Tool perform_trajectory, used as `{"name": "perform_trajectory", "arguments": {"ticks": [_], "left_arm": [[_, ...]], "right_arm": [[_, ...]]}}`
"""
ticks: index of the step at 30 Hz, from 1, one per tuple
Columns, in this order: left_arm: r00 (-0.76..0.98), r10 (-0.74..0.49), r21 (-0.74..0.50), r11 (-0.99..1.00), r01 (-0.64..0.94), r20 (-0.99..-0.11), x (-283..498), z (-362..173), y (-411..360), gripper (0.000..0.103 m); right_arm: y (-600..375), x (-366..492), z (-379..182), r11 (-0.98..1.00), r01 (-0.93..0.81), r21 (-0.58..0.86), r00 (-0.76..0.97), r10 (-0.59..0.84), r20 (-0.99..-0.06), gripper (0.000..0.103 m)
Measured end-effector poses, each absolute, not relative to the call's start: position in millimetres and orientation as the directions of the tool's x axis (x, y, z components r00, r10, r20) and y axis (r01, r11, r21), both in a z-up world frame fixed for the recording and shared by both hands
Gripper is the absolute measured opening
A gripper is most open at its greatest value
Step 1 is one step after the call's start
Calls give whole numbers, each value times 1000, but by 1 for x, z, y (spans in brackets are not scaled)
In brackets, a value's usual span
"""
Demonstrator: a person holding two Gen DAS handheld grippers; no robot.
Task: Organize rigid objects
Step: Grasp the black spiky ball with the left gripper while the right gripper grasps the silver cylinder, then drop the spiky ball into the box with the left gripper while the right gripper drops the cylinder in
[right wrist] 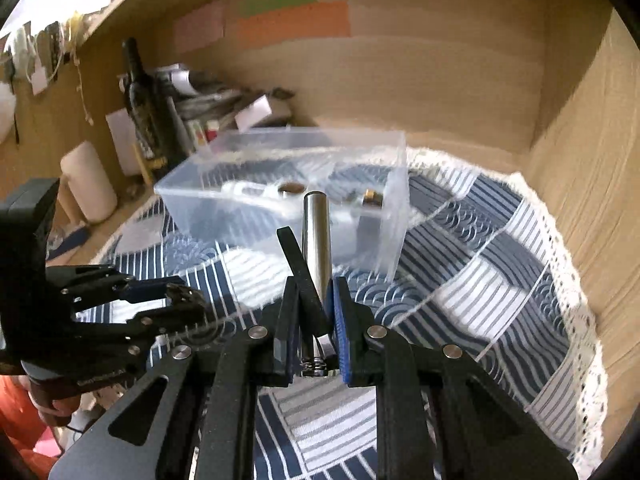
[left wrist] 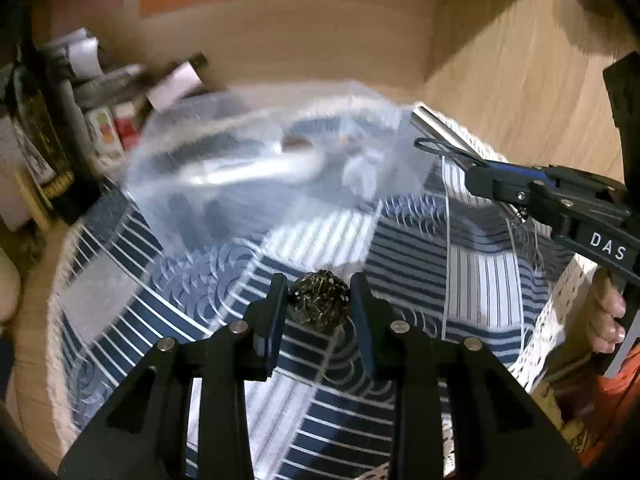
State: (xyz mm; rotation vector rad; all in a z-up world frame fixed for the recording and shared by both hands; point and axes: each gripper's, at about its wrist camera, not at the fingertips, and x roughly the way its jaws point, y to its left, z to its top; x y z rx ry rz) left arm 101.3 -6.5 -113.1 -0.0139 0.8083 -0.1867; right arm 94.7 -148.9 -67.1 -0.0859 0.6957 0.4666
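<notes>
1. The left gripper (left wrist: 319, 306), at the lower centre of its own view, is closed around a dark scouring ball (left wrist: 319, 298) of tangled metal wire, held above the cloth.
2. The right gripper (right wrist: 314, 312), at the lower centre of its view, pinches a shiny metal cylinder (right wrist: 317, 236) with a black loop strap (right wrist: 298, 264); the cylinder points up toward the box.
3. A clear plastic box (right wrist: 280, 168) sits at mid-frame and already holds several small items, blurred but including a white piece and a small brass-coloured one.
4. Judging from this, sorting looks partly done; both held objects probably still need dropping into the box.
5. The surface is a blue-and-white patterned tablecloth (right wrist: 480, 264) with a lace edge, inside a wooden alcove; a dark bottle (right wrist: 140, 96) and stacked papers stand at upper left.
</notes>
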Motion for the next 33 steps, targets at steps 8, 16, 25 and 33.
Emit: {"name": "perform_trajectory", "arguments": {"ticks": [8,16,25,33], "left_arm": [[761,-128,-58,991,118,-636,115,-64,13,32],[813,-102,-49,995,91,-573,139,-30,33,32],[778,-87,-48,996,73,-623,177,-46,48,32],[704,-83,-50,996,68,-706,209,-87,58,32]], "right_arm": [[-143,108,-30,899,-436,52,739,391,-548,14],[-133,135,-2,897,-442,29,775,398,-492,14],[-106,181,-19,890,-455,24,736,391,-552,14],[-81,219,-67,890,-457,13,647,342,-681,14]]}}
